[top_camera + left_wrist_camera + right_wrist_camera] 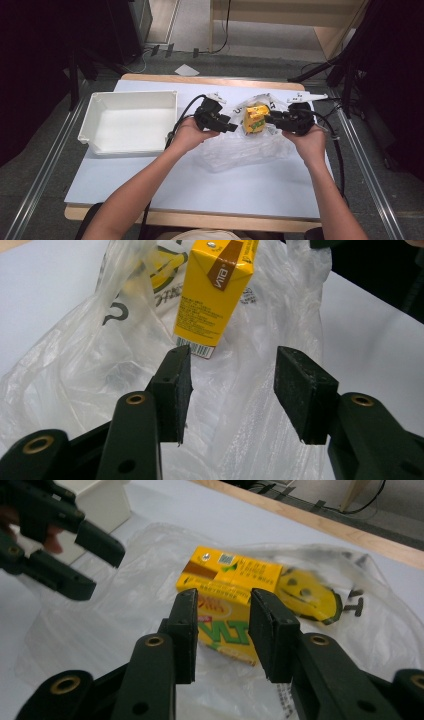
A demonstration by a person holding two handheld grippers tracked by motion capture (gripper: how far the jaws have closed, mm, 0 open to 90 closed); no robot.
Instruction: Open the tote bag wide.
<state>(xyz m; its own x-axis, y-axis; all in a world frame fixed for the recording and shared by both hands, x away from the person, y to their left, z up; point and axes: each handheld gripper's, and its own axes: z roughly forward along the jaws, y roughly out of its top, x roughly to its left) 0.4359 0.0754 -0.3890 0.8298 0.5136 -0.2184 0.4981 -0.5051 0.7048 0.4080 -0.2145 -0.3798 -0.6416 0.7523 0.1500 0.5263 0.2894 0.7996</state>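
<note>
One yellow drink carton (255,118), one clear plastic bag (235,150), one white bin (127,122), two grippers. Carton: small yellow box, brown corner patch, foil straw hole on top, green lettering on one face, fine print and a barcode on another. It stands on the crumpled bag at the middle of the white table (200,185), between the two grippers. Bag has a yellow smiley print and black marks. Left gripper (232,385): jaws spread wide, nothing between them, carton just ahead. Right gripper (222,630): jaws parted, carton behind the gap, pads not pressing it. Bin sits left of the bag, apart.
</note>
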